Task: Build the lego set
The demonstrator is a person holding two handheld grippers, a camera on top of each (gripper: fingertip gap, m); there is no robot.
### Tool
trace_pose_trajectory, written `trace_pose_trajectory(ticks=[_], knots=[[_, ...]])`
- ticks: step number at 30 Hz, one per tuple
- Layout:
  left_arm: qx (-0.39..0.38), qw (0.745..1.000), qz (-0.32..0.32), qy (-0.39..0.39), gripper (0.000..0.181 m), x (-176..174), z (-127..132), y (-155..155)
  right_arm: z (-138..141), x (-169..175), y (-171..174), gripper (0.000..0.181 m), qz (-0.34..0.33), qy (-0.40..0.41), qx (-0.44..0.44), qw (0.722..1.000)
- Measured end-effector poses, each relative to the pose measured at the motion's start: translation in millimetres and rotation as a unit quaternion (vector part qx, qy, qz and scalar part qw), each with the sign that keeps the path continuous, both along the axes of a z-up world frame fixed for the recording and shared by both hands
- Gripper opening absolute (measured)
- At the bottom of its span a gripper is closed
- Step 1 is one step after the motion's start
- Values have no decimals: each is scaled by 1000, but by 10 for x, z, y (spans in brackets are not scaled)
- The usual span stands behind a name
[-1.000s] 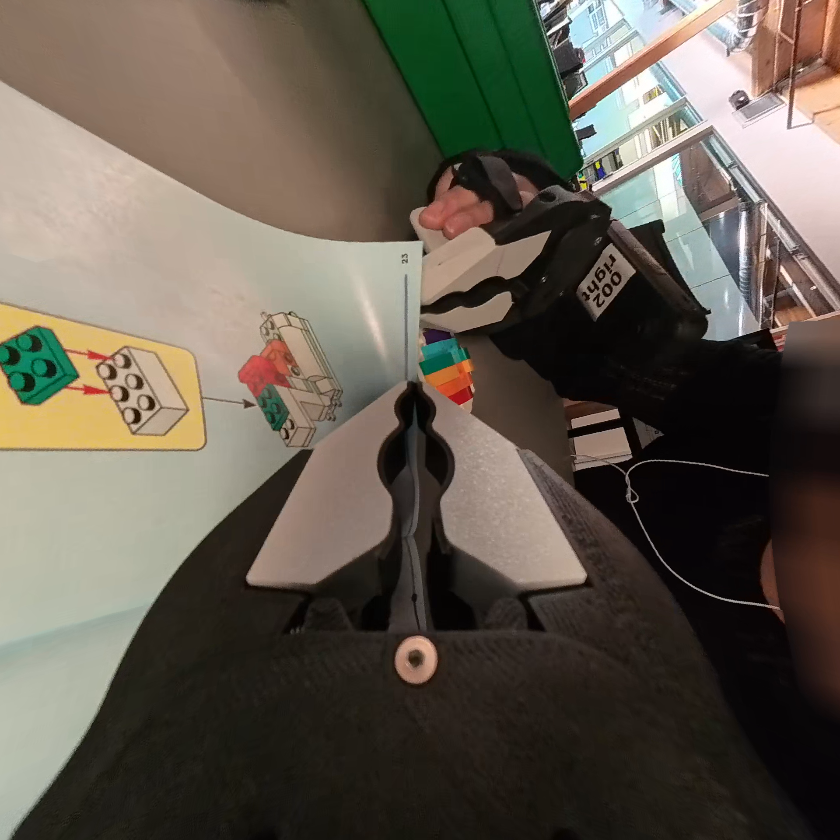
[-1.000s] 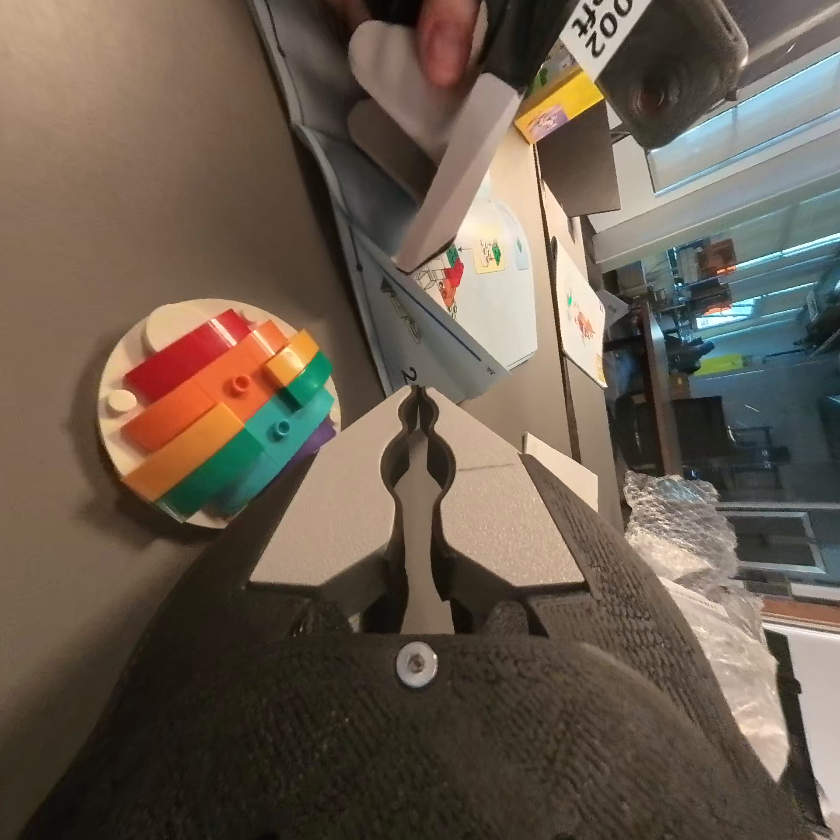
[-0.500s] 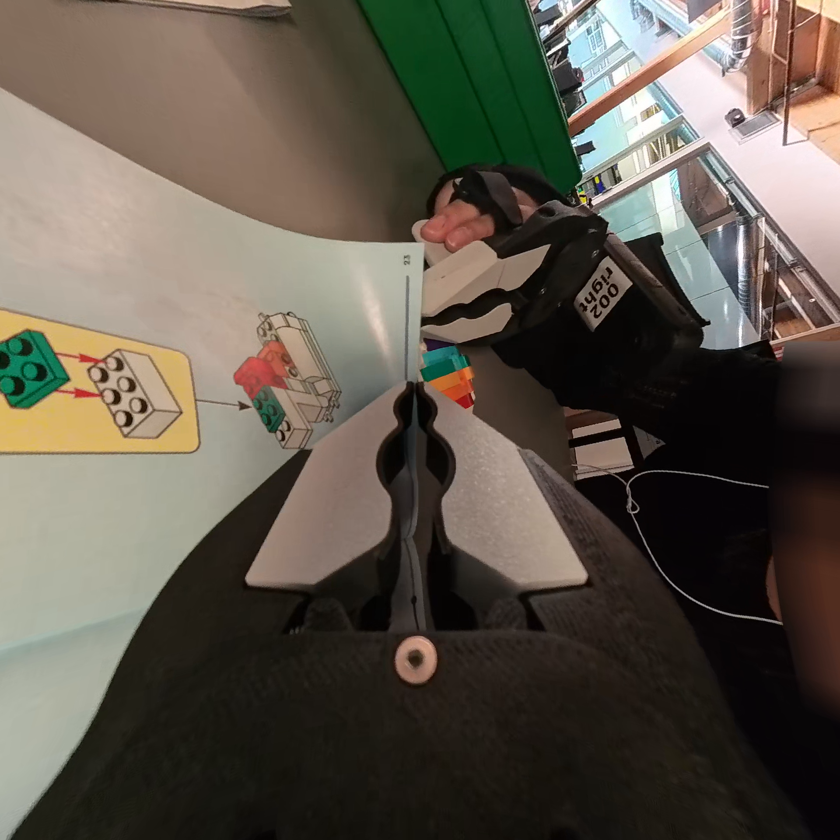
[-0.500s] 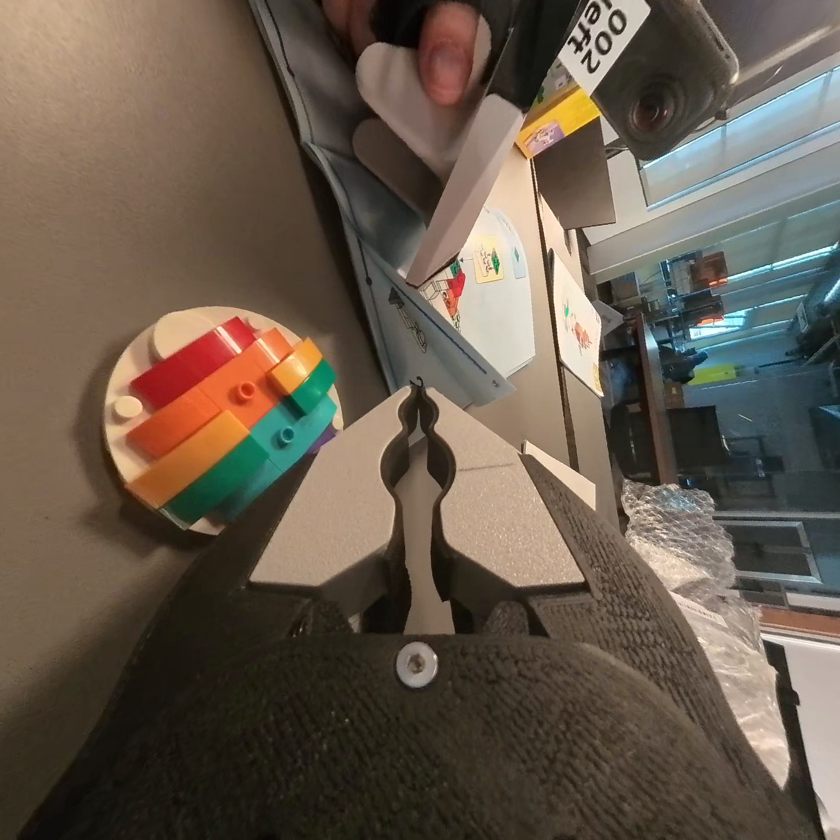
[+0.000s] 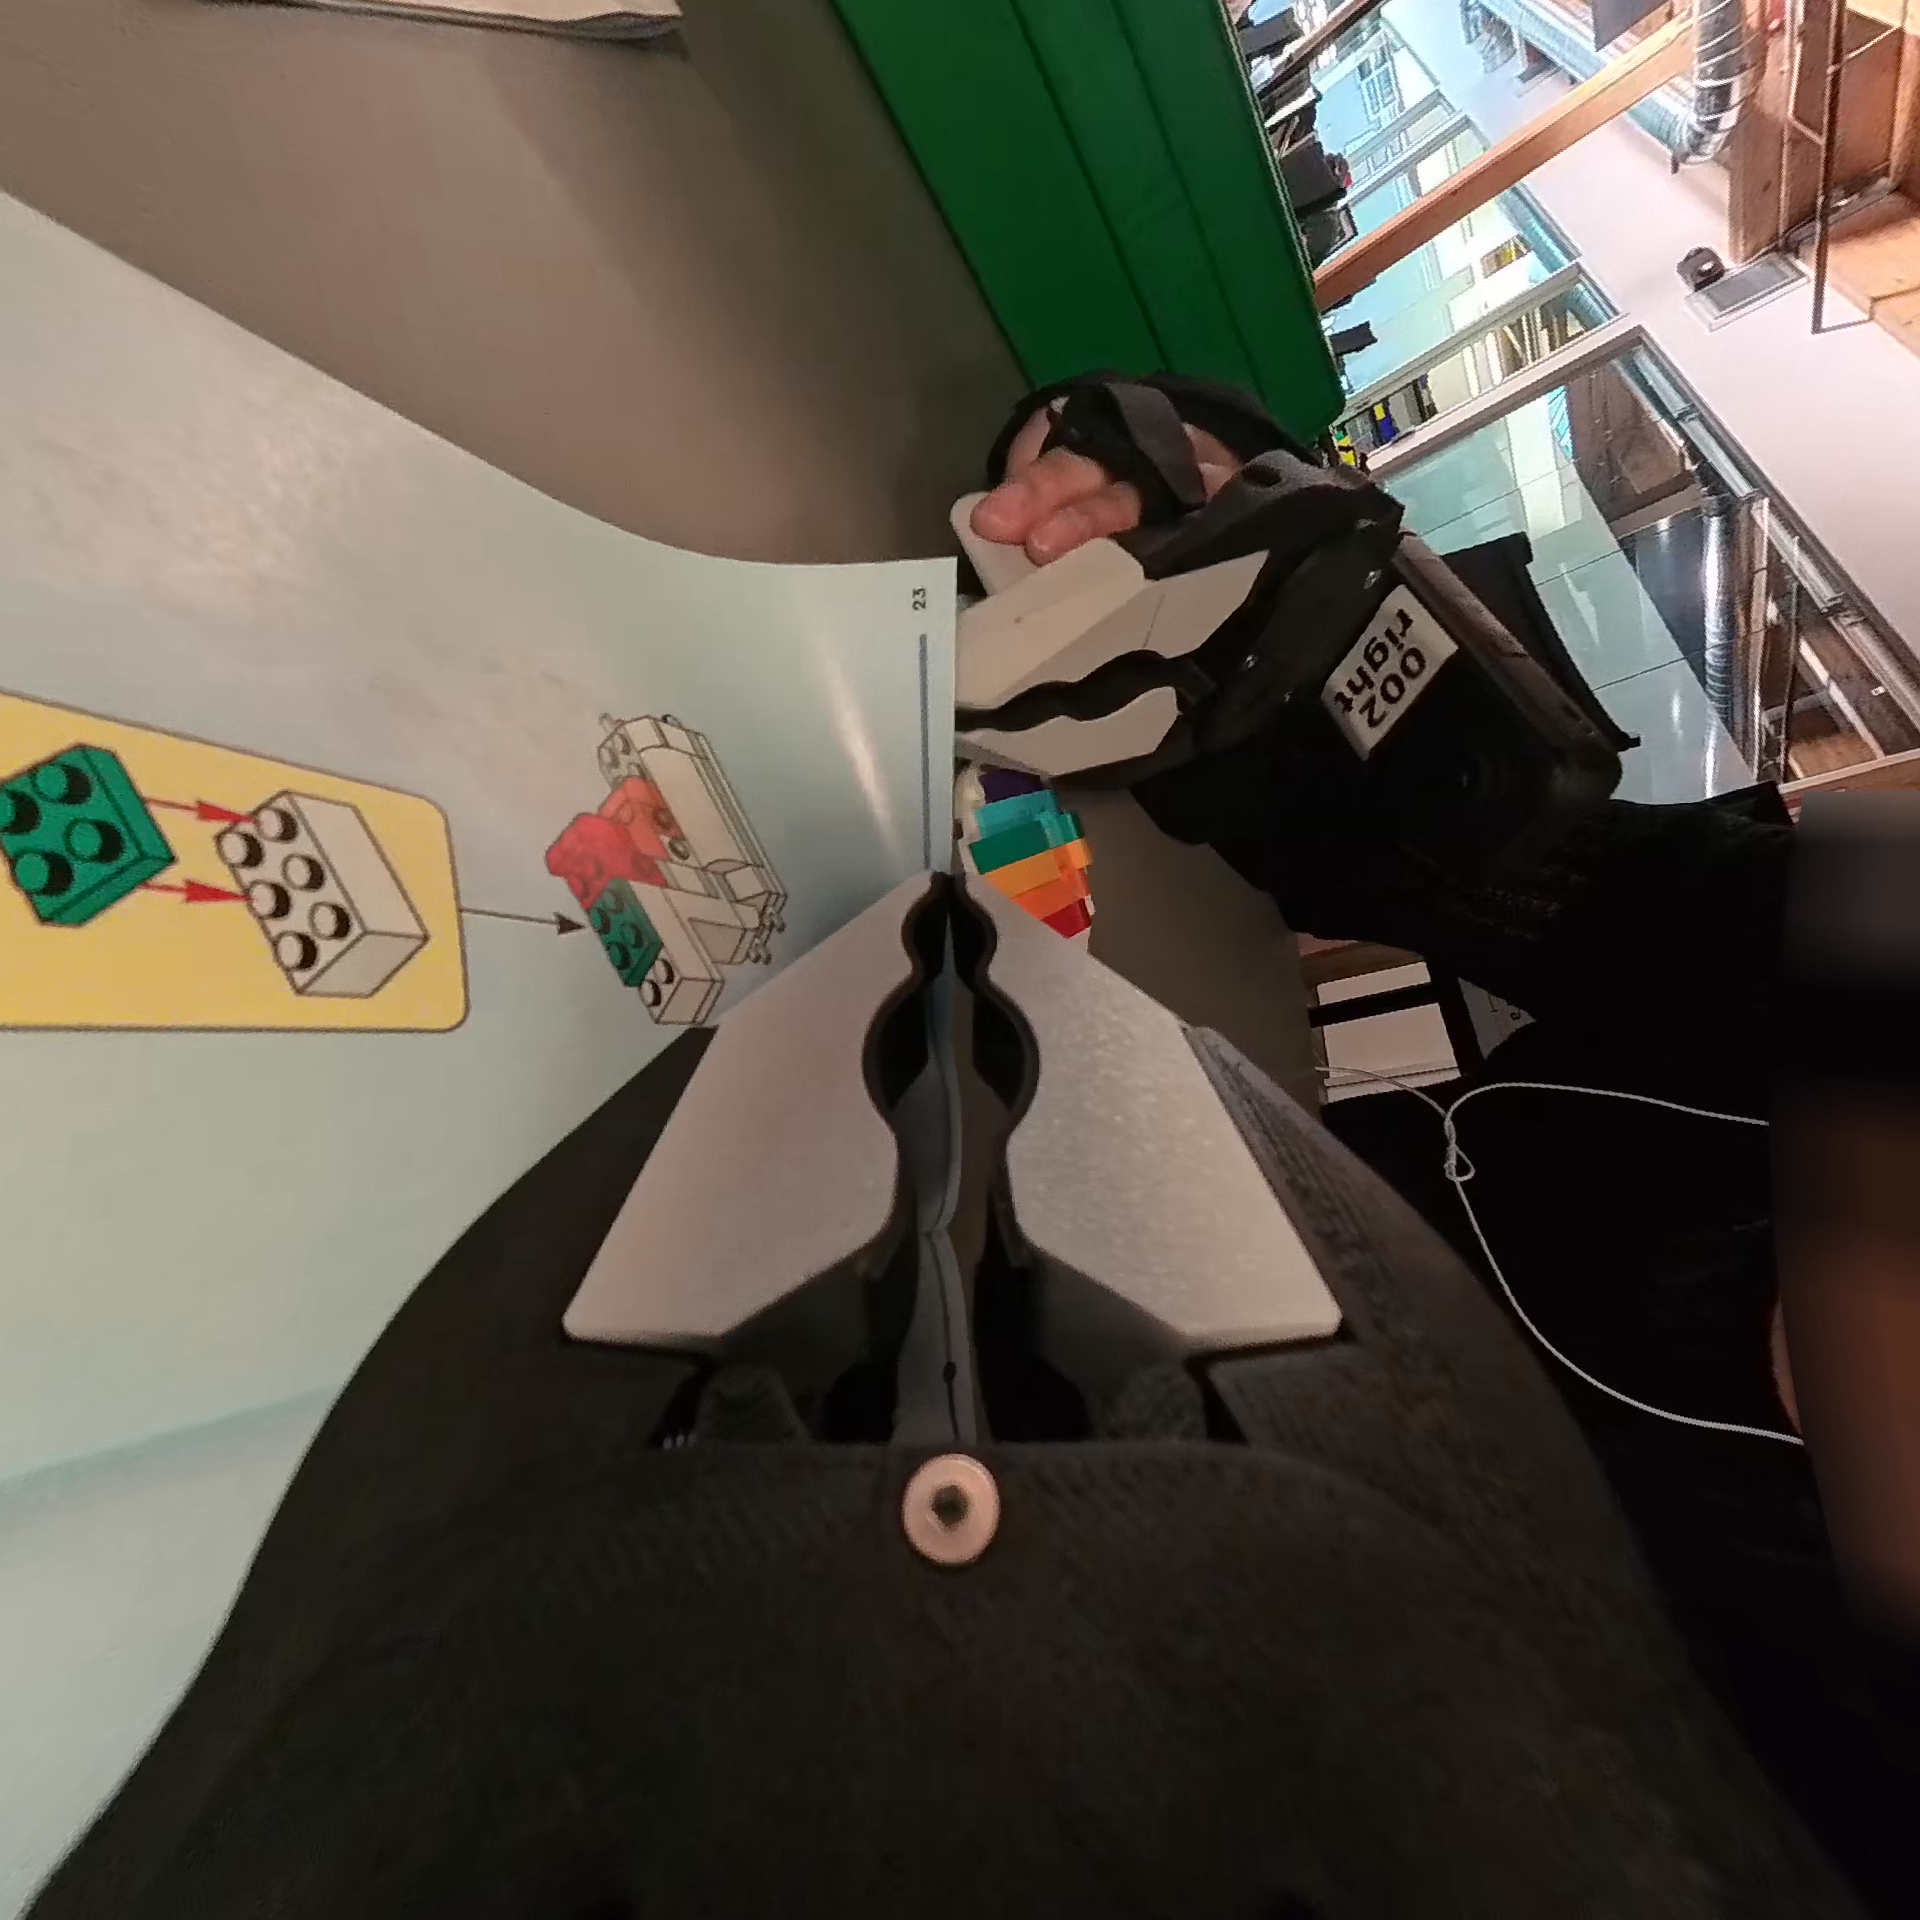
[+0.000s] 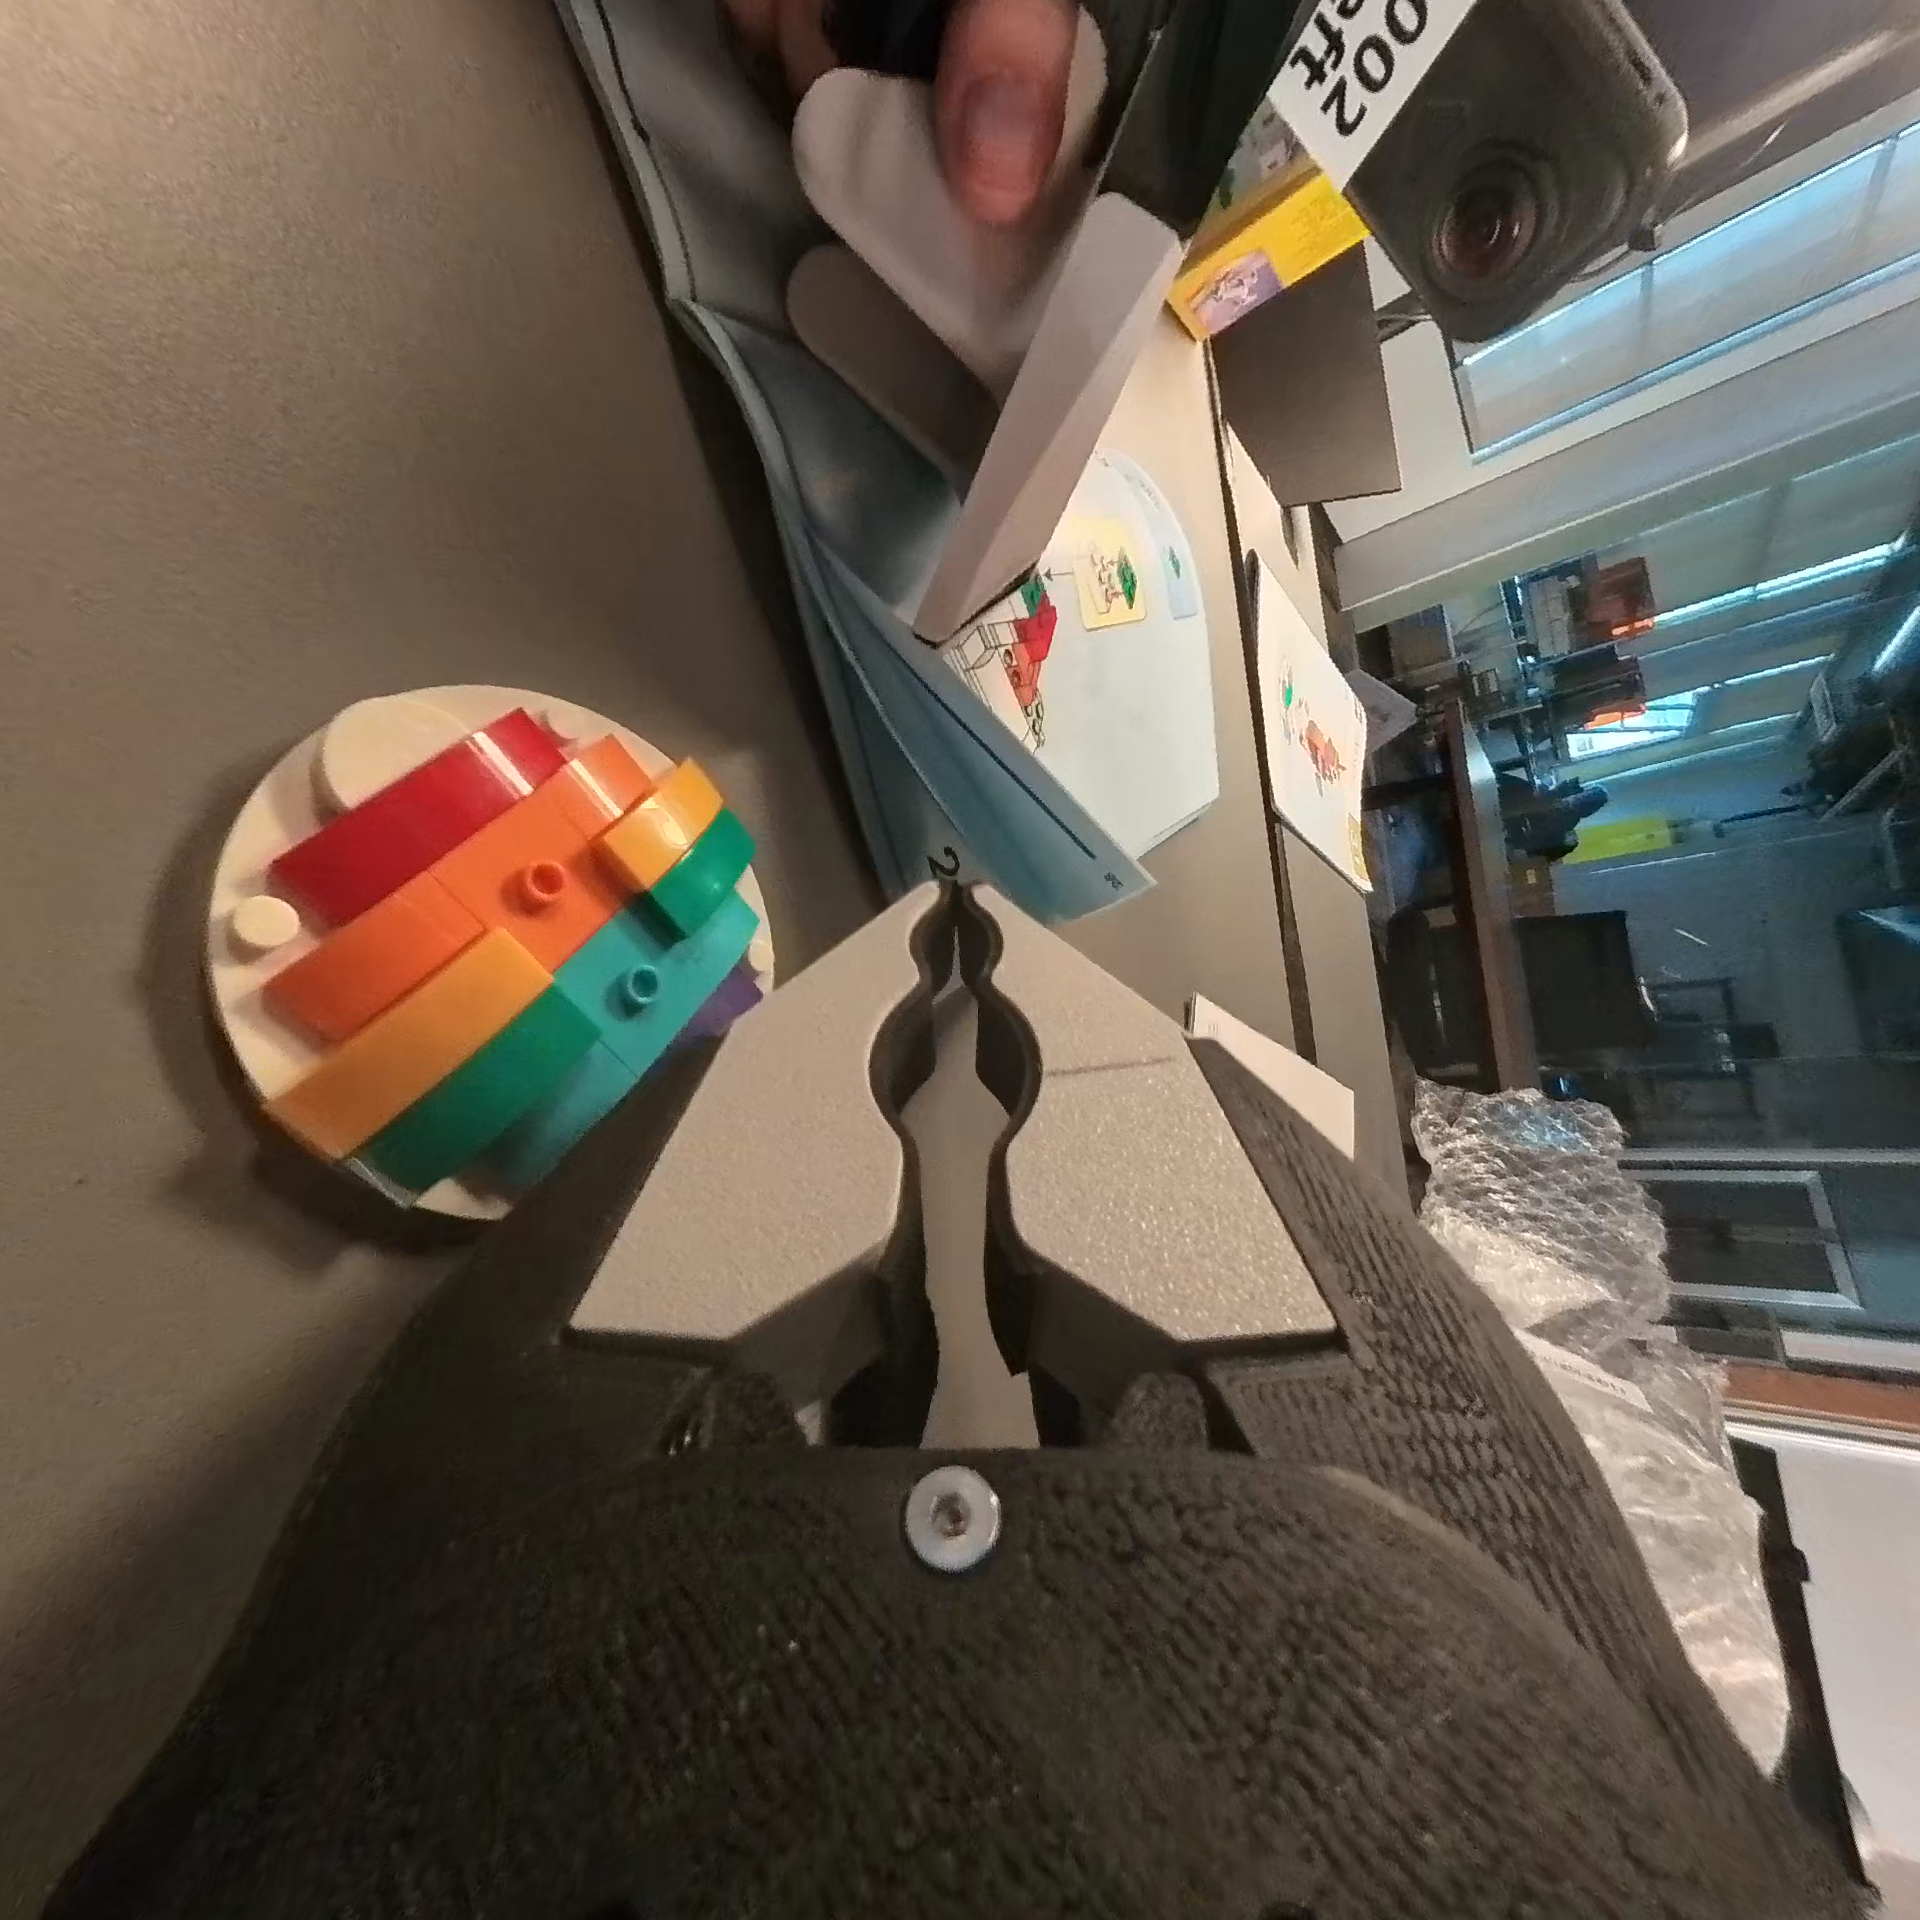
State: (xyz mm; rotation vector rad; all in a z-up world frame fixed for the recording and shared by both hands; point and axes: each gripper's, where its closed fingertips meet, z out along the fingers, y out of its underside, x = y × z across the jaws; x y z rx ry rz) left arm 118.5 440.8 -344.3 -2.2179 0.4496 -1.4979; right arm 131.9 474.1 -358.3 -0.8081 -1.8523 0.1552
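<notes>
- Our left hand-held gripper [image 5: 943, 894] pinches a pale-blue paper instruction page [image 5: 312, 623], lifting it.
- Our right hand-held gripper [image 6: 961, 904] is closed, empty, beside the round white rainbow-striped lego build [image 6: 488, 945] on the grey surface [image 6: 260, 364].

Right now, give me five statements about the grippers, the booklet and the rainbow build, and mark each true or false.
1. The left gripper is shut on a page of the instruction booklet. True.
2. The rainbow build sits on a square black base. False: its base is round and white.
3. The right gripper holds the rainbow build. False: its jaws are shut with no brick between them, and the build lies beside it on the table.
4. The open page pictures a green brick joining a white one. True.
5. The build's red arch lies next to the purple piece. False: they are at opposite edges.
</notes>
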Motion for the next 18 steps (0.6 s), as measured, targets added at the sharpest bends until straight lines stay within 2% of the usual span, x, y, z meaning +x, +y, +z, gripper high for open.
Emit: trace_pose_trajectory(ticks=[7,11,14,18], knots=[[0,1000,1,-2,0,-1,5,-2,31,54,169,0,-44,14,-37,998],[-2,1000,0,-6,0,1,12,-3,175,97,338,0,-91,58,-63,992],[-2,1000,-1,-7,0,3,14,-5,269,77,209,0,-52,85,-95,990],[-3,1000,-3,-10,0,7,19,-11,147,49,84,0,-20,48,-105,993]])
